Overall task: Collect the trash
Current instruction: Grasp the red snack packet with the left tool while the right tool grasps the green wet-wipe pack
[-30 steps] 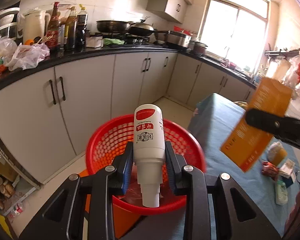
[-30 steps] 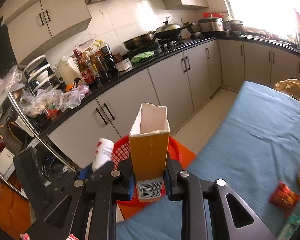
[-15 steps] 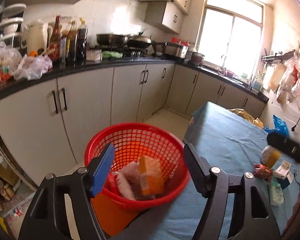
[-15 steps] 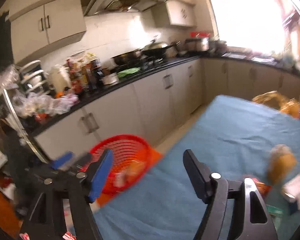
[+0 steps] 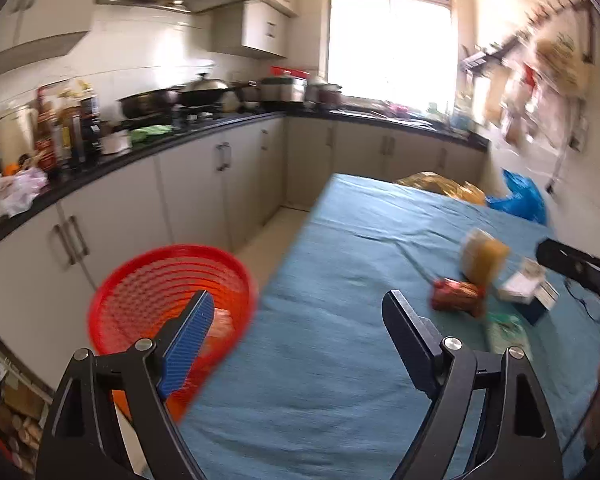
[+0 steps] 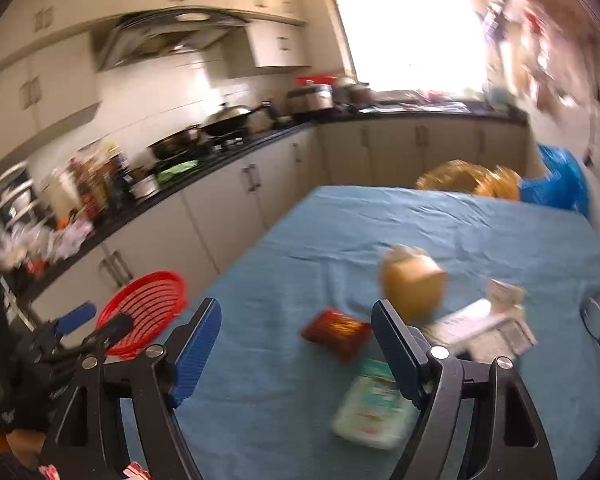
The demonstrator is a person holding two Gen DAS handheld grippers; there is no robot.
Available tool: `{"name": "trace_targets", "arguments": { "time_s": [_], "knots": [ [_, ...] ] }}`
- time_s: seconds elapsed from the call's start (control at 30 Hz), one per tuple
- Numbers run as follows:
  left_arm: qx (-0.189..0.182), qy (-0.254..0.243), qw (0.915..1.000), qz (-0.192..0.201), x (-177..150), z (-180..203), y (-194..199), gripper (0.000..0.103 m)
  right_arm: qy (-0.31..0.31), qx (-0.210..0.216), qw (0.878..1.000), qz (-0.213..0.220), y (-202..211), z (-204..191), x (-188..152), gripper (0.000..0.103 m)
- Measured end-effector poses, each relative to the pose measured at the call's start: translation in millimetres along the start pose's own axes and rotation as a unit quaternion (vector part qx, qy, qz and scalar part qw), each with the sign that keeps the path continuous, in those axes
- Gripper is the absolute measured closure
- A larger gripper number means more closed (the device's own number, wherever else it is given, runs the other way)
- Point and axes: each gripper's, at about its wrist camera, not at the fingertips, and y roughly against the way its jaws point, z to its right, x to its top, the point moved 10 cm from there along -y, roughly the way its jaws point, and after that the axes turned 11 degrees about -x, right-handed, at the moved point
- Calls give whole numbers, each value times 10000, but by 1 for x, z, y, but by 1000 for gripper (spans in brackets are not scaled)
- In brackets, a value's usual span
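Since the earlier frames, both loads have been let go: the white bottle and the orange carton are no longer held, and both cameras have been turned from the red basket (image 5: 172,304) toward the blue-covered counter (image 5: 340,360). The left hand-held gripper (image 5: 296,332) and the right hand-held gripper (image 6: 296,344) are shown wide open with nothing between the jaws. A return for more trash is judged to be in hand. Beside the basket, on the counter, a red wrapper (image 6: 336,332), a yellow bag (image 6: 414,284), a white-green packet (image 6: 374,408) and paper scraps (image 6: 488,320) remain. One of these must next be straddled and clamped; the red wrapper is judged nearest to the right jaws. What lies in the basket is seen, blurred, only from the left wrist; the packet is seen whole only from the right wrist.
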Motion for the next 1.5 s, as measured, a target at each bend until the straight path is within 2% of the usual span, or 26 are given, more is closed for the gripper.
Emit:
{"name": "trace_targets", "arguments": {
  "time_s": [0.1,0.33,0.43,0.57,0.67,0.73,0.8,0.9,1.0,1.1,1.17,1.23,1.37,1.5],
  "knots": [
    [-84,-247,9996,-122,-6,24,-7,18,-149,-122,9996,-182,-9,28,-7,21],
    [-364,-378,9976,-453,-20,63,-25,18,-560,-332,9898,-1270,-48,69,-54,26],
    [-475,-401,9966,-544,-23,71,-31,18,-654,-346,9835,-1652,-61,72,-71,27],
    [-524,-397,9959,-616,-21,72,-36,18,-454,-263,9805,-1894,-69,59,-87,27],
    [-627,-238,9956,-652,-17,71,-40,17,49,-329,9822,-1847,-70,40,-94,27],
    [-698,-118,9951,-685,-14,70,-44,17,390,-546,9822,-1753,-73,36,-99,29],
    [-763,-45,9944,-735,-10,72,-48,17,564,-800,9822,-1603,-77,41,-98,51],
    [-842,-39,9930,-822,-5,78,-56,17,289,-658,9845,-1600,-75,50,-94,66],
    [-887,-163,9919,-894,1,91,-68,17,-38,-672,9868,-1474,-68,64,-84,77],
    [-919,-289,9901,-1023,7,103,-87,17,-416,-648,9881,-1331,-59,81,-72,78],
    [-1098,-289,9864,-1188,9,113,-107,17,-652,-631,9877,-1272,-55,90,-67,78],
    [-1101,-234,9839,-1385,10,116,-129,17,-792,-655,9872,-1223,-52,95,-63,78],
    [-1365,-50,9745,-1780,7,121,-178,17,-978,-677,9859,-1181,-49,103,-59,78],
    [-1729,477,9538,-2408,-13,119,-211,17,-1079,-670,9849,-1174,-45,107,-61,78]
  ]
}}
